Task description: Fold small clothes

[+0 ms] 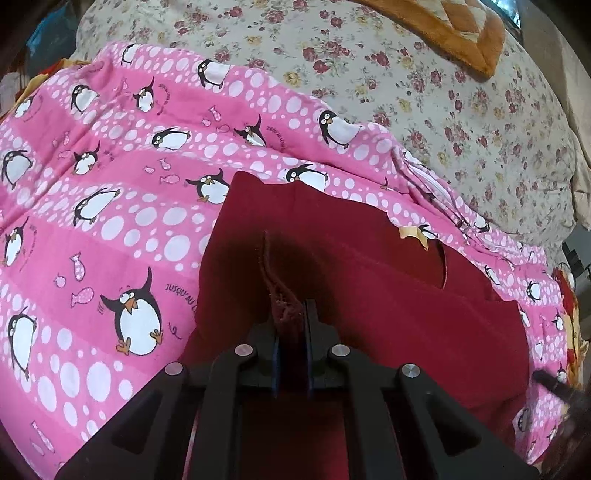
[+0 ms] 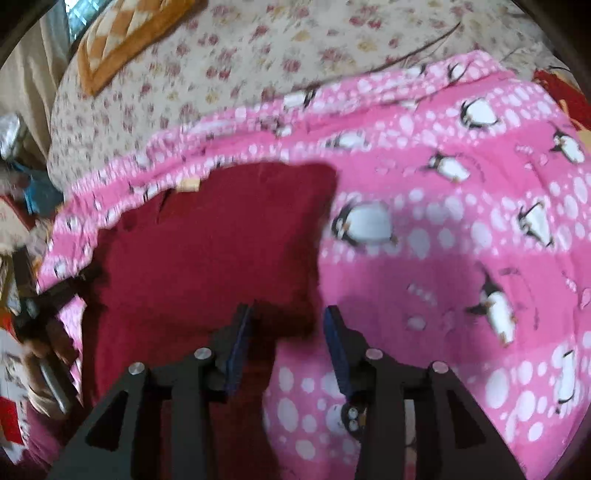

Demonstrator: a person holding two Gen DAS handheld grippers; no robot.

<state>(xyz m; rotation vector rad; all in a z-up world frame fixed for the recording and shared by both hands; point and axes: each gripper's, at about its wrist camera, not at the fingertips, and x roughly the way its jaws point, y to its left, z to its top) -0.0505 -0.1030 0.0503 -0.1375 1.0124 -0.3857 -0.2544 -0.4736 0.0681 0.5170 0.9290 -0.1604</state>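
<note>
The red garment (image 1: 369, 280) lies on the pink penguin blanket (image 1: 92, 221). The left gripper (image 1: 291, 317) pinches a bunched edge; the right gripper (image 2: 288, 314) hangs wide. Soft and light, the garment looks best taken at corners.

bed: floral sheet (image 1: 424, 92) | pink penguin blanket (image 1: 110, 206) | orange cushion (image 2: 125, 33) (far corner)

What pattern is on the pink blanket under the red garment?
Penguins, fish and white dots on the pink blanket; sharpest in the left wrist view.
</note>
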